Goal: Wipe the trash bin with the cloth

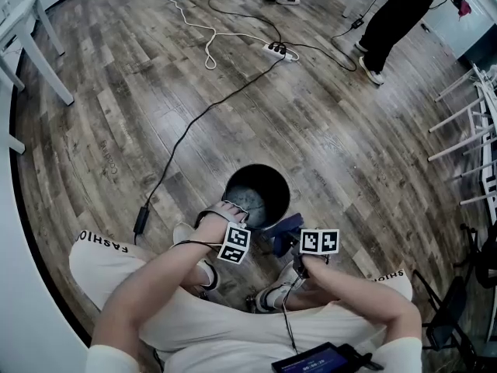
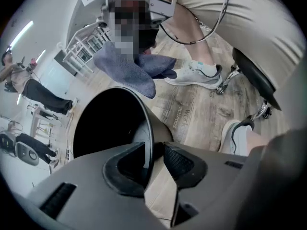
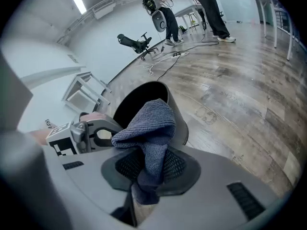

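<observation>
Blue-grey terry cloth (image 3: 148, 123) hangs clamped in the jaws of the right gripper (image 3: 152, 169) at five o'clock of the round black plastic trash bin (image 1: 256, 196), whose rim stands unpinched between the half-open jaws of the left gripper (image 2: 153, 159), so wiping may topple it.

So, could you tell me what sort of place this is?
Likely a lab or office workspace: a wood-plank floor, a power strip lying on it, and white tables at the edges.
</observation>
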A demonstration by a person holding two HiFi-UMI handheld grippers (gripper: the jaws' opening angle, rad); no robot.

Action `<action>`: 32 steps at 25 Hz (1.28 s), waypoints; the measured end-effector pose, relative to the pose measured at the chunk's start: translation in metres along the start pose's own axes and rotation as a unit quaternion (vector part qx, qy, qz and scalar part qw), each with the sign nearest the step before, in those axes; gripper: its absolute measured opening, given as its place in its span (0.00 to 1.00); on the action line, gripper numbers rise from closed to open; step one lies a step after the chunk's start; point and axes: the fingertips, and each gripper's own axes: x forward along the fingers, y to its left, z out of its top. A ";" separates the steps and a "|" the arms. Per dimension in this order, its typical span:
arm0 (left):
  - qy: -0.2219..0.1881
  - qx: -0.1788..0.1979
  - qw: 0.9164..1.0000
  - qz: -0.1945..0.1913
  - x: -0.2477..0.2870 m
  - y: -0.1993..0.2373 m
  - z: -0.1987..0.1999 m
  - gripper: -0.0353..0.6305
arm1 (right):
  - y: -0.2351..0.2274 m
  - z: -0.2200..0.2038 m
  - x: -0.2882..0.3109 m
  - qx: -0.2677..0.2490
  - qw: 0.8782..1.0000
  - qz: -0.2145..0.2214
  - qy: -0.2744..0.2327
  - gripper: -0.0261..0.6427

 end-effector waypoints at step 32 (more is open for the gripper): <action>-0.017 -0.004 1.000 -0.007 0.004 -0.001 0.034 0.16 | -0.111 -0.091 0.181 0.074 0.996 0.028 0.042 0.16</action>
